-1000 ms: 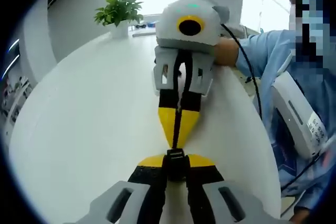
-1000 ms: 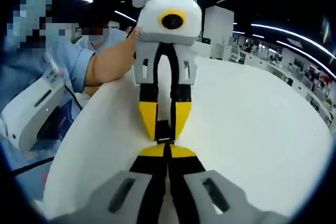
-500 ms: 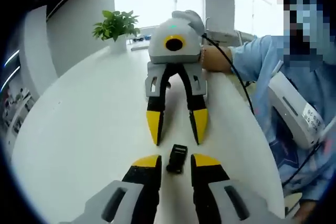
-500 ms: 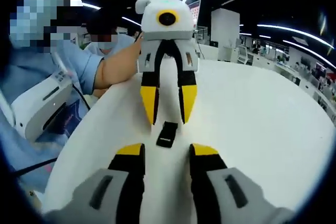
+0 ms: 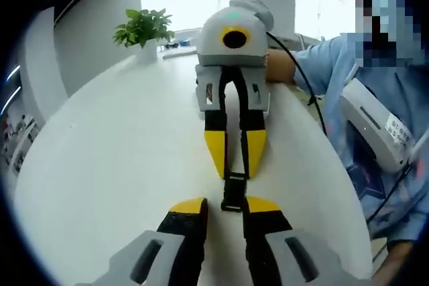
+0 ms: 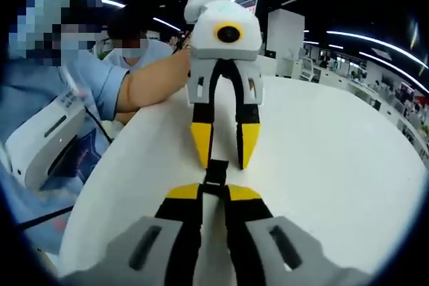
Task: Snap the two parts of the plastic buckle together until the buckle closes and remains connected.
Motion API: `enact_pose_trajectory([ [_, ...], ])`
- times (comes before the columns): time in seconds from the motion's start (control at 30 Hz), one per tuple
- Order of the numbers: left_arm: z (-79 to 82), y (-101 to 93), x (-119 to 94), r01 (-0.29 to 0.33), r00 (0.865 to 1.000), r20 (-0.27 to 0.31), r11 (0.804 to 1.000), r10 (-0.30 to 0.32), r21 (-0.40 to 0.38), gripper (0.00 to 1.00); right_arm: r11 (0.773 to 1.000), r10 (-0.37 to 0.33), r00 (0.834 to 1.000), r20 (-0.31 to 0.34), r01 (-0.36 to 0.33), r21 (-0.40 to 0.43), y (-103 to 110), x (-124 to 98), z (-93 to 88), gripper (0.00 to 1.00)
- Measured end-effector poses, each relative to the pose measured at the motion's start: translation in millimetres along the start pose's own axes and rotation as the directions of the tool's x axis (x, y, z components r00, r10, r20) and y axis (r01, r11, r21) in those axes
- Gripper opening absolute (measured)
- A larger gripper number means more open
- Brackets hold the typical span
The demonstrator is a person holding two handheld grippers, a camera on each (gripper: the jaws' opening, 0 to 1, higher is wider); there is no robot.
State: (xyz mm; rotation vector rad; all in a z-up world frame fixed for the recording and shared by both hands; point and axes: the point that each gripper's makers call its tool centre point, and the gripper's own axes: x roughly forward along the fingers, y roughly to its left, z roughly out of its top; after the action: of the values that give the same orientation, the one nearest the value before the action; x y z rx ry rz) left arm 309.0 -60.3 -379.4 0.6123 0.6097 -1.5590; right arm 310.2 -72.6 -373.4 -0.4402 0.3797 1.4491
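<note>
Right gripper (image 5: 234,165) pinching buckle (image 5: 233,191) (left gripper (image 5: 224,207) parted).

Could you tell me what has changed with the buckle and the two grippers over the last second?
A second ago both grippers pinched the buckle. Half a second ago both had opened and it lay free on the table. Now the right gripper has shut on one end again, while the left gripper stays open around the other. The plant has not moved.

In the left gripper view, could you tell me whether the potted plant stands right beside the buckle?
No: the potted plant stands at the far edge of the white table, while the buckle lies between the two grippers' tips.
</note>
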Motion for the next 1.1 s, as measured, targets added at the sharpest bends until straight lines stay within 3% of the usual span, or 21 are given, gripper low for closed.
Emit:
enact_pose_trajectory([
  [0.17, -1.2, -2.3, -3, 0.017, 1.000, 0.003, 1.000, -0.017, 0.020, 0.12, 1.000, -0.009, 1.000, -0.001, 0.009, -0.004, -1, 3, 0.8, 0.12],
  [0.67, -1.9, 10.3, -5, -0.016, 0.999, 0.028, 0.999, 0.018, -0.048, 0.12, 0.996, -0.082, 0.997, -0.017, 0.082, 0.026, -12, 2, -0.4, 0.12],
  [0.83, 0.2, 20.0, -1, -0.036, 0.998, 0.053, 0.996, 0.041, -0.077, 0.12, 0.991, -0.133, 0.989, -0.060, 0.133, -0.006, -20, -5, 0.5, 0.12],
  [1.1, 3.3, 28.7, 2, -0.041, 0.996, 0.076, 0.996, 0.047, -0.084, 0.12, 0.990, -0.141, 0.986, -0.093, 0.142, 0.002, -27, -10, -6.7, 0.12],
])
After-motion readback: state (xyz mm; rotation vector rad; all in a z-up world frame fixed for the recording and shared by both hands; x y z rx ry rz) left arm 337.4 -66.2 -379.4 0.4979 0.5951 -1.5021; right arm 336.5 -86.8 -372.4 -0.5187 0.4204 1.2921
